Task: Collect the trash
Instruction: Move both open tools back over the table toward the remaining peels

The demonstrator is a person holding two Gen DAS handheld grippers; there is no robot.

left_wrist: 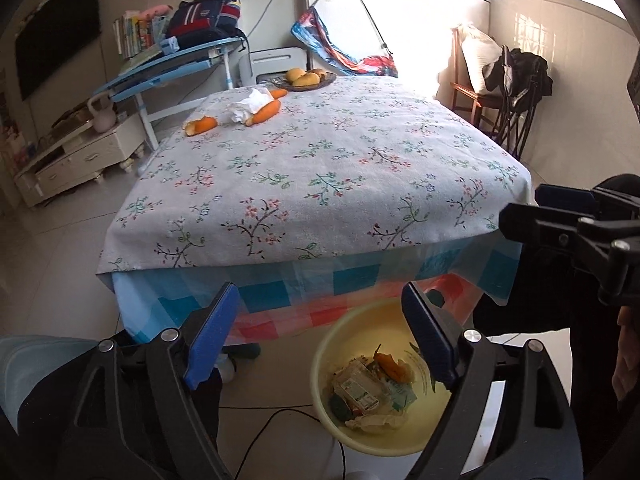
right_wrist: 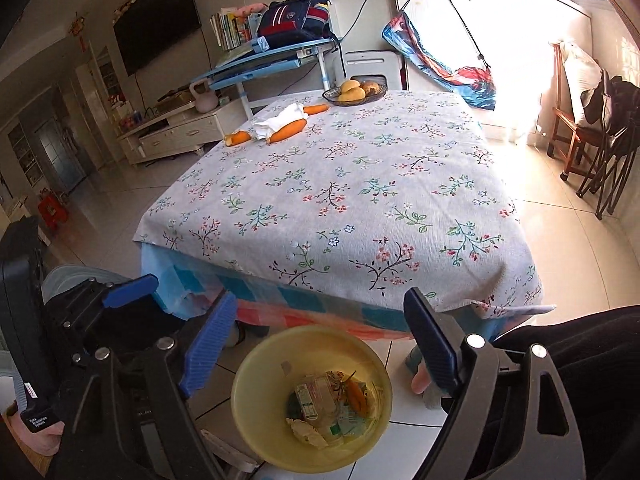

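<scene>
A yellow trash bin [left_wrist: 332,344] [right_wrist: 256,360] stands on the floor by the table's near edge, holding wrappers, cartons and an orange peel. My left gripper [left_wrist: 320,332] is open and empty, above and in front of the bin. My right gripper [right_wrist: 320,340] is open and empty over the bin; it also shows in the left wrist view [left_wrist: 560,216]. On the far left of the table lie a crumpled white tissue [left_wrist: 250,106] [right_wrist: 280,120], carrots [left_wrist: 264,114] [right_wrist: 288,130] and an orange scrap [left_wrist: 200,125] [right_wrist: 237,138].
The table wears a floral cloth [left_wrist: 320,168] [right_wrist: 340,184]. A basket of fruit [left_wrist: 306,78] [right_wrist: 355,92] sits at its far edge. A blue desk with a backpack [left_wrist: 204,20] stands behind, a TV cabinet [left_wrist: 80,160] at left, chairs [right_wrist: 592,128] at right. A cable [left_wrist: 280,416] runs on the floor.
</scene>
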